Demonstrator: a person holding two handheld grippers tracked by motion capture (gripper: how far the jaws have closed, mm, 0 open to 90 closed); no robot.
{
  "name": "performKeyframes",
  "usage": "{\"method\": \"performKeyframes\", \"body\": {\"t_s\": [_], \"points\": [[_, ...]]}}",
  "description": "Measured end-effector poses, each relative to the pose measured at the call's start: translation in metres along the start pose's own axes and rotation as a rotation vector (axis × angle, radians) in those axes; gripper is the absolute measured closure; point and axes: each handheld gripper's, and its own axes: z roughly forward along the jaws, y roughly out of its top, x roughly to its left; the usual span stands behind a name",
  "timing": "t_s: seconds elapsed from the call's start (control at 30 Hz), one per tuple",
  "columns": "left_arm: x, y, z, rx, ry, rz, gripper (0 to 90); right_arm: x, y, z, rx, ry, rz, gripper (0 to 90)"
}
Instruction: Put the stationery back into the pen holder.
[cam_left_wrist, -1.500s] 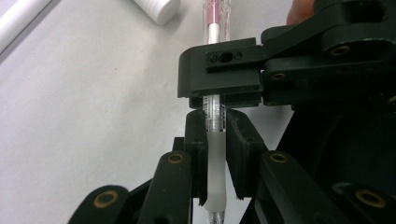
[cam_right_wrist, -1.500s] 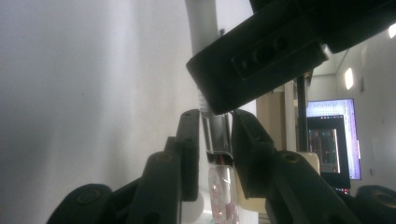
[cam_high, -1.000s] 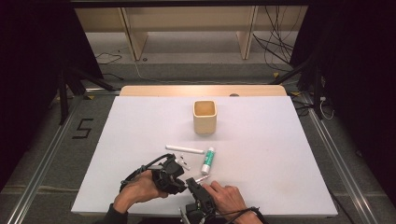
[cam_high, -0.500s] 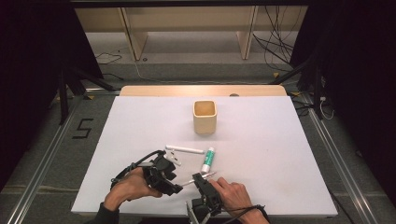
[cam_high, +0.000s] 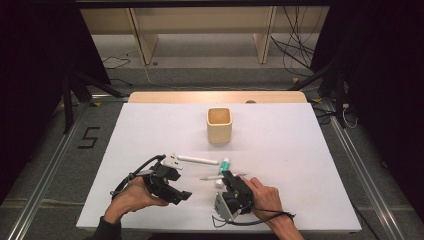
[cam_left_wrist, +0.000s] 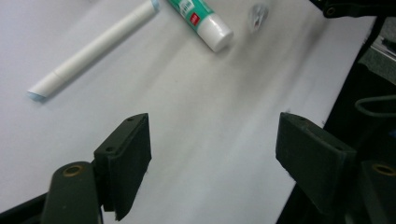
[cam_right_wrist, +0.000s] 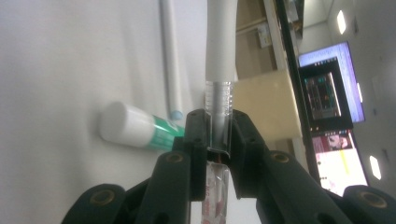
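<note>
- A white table (cam_high: 300, 165) stands in a dark room, with pale wooden shelving on the floor beyond its far edge; the work sits near the person's edge.
- The pen (cam_right_wrist: 219, 100) is the thing in hand; it has a clear plastic barrel with a pale sleeve further along, and it is off the table, sticking forward out of the right gripper (cam_right_wrist: 218, 135).
- That gripper is clamped narrow on the clear part of the barrel, pads on both sides; the hold looks square rather than skewed.
- Judged by its looks, the pen is light, stiff and smooth; hard plastic like this could twist or slide between flat pads, and a thin clear barrel may crack under a hard squeeze; a firm but modest hold near the middle seems best.
- The left gripper (cam_left_wrist: 212, 140) is wide, its jaws having just been opening; nothing lies between them, only bare table.
- A glue stick (cam_left_wrist: 201, 18) with a green label lies just beyond, and a long white marker (cam_left_wrist: 93, 49) lies near it, apart from it.
- A wooden cup (cam_high: 219, 125) stands upright further back, well apart from both grippers.
</note>
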Motion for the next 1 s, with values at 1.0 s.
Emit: {"method": "performKeyframes", "body": {"t_s": [1.0], "points": [[0.008,-0.033,0.027,-0.393,0.123,-0.075,20.2,-0.113,-0.051,0.029,-0.21,0.272,1.001,79.0]]}}
